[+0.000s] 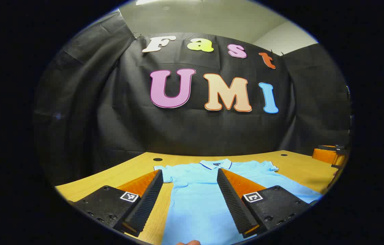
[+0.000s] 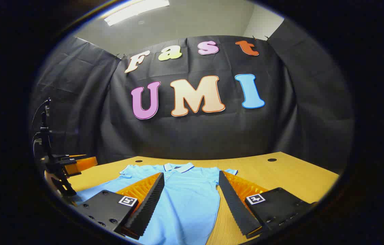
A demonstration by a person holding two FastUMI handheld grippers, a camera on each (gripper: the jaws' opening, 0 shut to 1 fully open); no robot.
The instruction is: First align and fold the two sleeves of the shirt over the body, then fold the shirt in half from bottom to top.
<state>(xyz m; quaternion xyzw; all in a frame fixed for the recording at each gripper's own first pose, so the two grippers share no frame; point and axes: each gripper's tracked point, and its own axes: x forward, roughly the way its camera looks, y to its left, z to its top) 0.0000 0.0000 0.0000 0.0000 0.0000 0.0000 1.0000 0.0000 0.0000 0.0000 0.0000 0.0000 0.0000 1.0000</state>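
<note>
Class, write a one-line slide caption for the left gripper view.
Open left gripper hovers over a light blue polo shirt lying flat on the wooden table.

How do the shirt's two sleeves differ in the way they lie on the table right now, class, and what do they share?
In the left gripper view, the left sleeve lies in front of the left gripper, between its open fingers; the right sleeve lies beyond its right finger. In the right gripper view, the right sleeve sits just beyond the right gripper's right fingertip; the left sleeve lies farther off. Both are light blue, spread flat on the wooden table, not yet folded.
</note>
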